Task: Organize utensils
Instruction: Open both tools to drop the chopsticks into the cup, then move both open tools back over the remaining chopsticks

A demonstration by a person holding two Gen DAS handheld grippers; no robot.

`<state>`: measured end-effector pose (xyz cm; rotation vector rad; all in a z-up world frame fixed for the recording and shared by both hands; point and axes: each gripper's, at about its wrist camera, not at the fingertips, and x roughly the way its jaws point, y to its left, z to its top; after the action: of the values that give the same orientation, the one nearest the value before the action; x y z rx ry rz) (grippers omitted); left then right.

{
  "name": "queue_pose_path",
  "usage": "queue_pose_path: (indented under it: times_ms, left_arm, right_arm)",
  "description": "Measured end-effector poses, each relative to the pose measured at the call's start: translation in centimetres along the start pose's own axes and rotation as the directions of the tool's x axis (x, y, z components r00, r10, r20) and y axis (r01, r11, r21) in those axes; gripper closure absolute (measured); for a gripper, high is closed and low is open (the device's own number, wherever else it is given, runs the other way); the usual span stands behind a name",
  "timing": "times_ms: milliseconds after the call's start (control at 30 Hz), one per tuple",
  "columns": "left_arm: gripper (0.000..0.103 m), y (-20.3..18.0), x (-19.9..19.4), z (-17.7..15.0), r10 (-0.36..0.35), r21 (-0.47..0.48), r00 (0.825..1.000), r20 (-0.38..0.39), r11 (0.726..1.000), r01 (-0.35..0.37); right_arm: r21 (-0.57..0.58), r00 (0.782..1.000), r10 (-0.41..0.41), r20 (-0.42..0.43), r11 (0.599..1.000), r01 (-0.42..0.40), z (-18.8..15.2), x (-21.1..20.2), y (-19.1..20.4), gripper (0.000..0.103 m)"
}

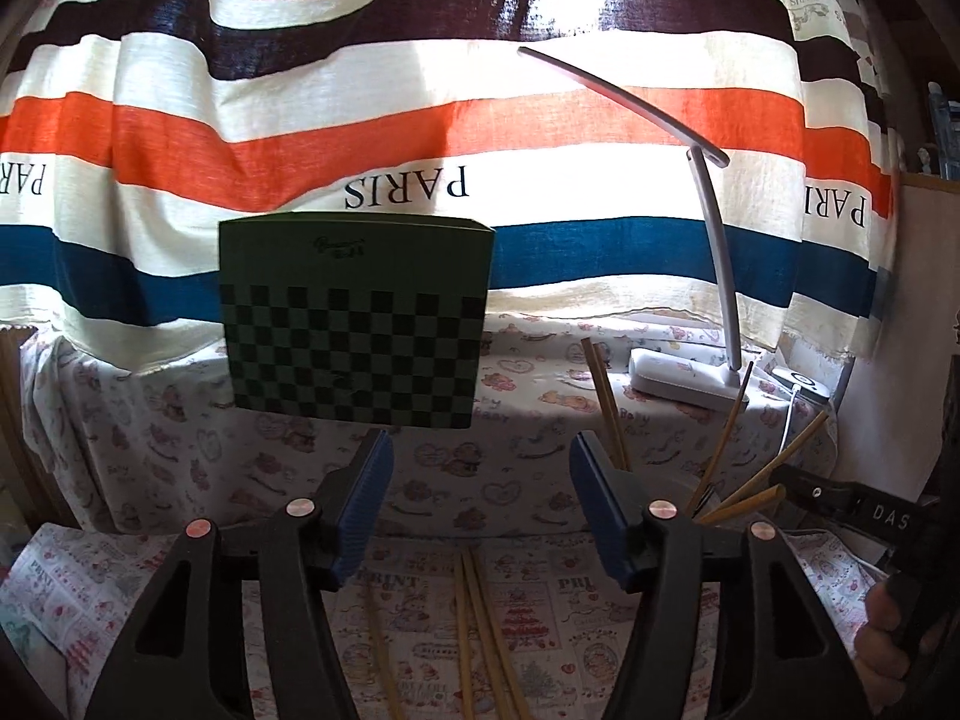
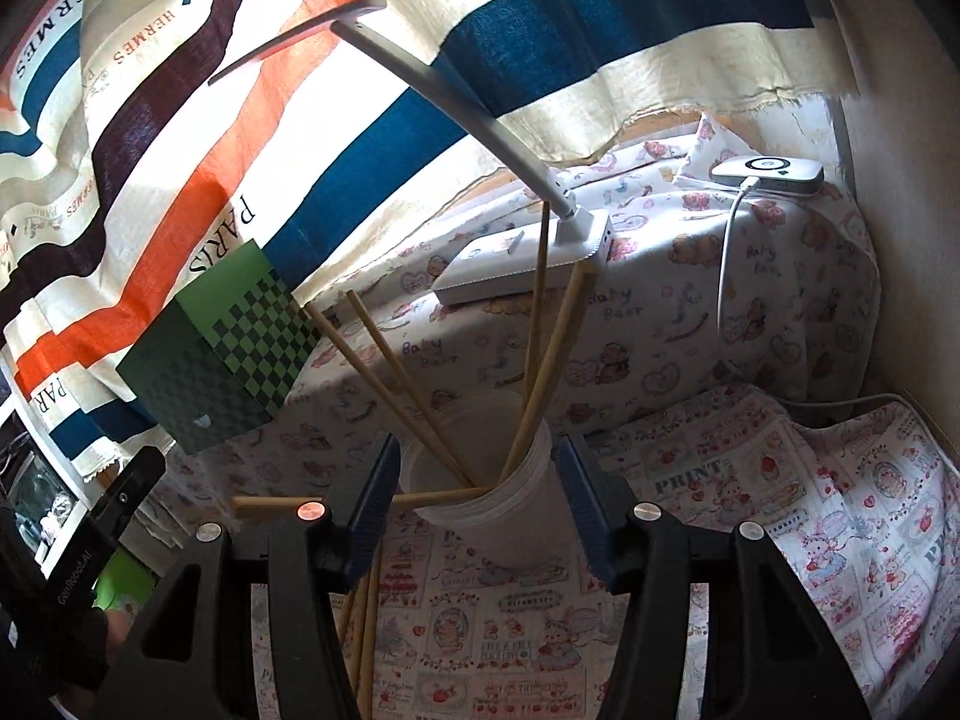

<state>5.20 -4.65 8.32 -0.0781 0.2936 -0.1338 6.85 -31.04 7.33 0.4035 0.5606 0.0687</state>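
My right claw [image 2: 480,504] stands wide, its jaws on either side of a white plastic cup [image 2: 504,504] without touching it. The cup holds several bamboo chopsticks [image 2: 540,396], fanned outward at different tilts; one lies almost level across its rim. My left claw [image 1: 480,504] is also wide and empty. Below it, more loose chopsticks [image 1: 480,630] lie flat on the printed cloth of the counter [image 1: 540,612]. A green checked box [image 1: 354,318] and a white desk lamp [image 1: 690,378] stand toward the far edge.
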Motion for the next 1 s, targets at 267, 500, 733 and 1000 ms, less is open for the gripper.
queue_pose_path:
  times_ms: [267, 500, 733, 1000]
  left_arm:
    - [0.007, 1.3, -3.4, -2.4, 0.054, 0.049, 0.997, 0.050, 0.997, -0.056]
    - [0.001, 2.7, -3.9, -3.8, 0.058, 0.046, 0.996, 0.063, 0.997, -0.061]
    - [0.001, 4.1, -2.2, -5.5, 0.122, 0.020, 0.992, -0.015, 0.992, -0.122]
    - [0.001, 4.0, -0.6, -6.6, 0.145, 0.035, 0.988, -0.059, 0.989, -0.143]
  right_arm:
    - [-0.043, 1.000, 0.001, -0.013, 0.999, -0.001, -1.6, -1.6, 1.7, 0.045]
    - [-0.089, 0.999, 0.033, 0.011, 0.995, -0.032, -3.5, -1.7, 2.6, 0.045]
    - [-0.145, 0.999, -0.017, -0.048, 0.989, 0.010, -5.0, 0.3, 2.7, 0.043]
    - [-0.148, 0.996, -0.064, -0.054, 0.987, 0.055, -5.9, 1.2, 2.6, 0.033]
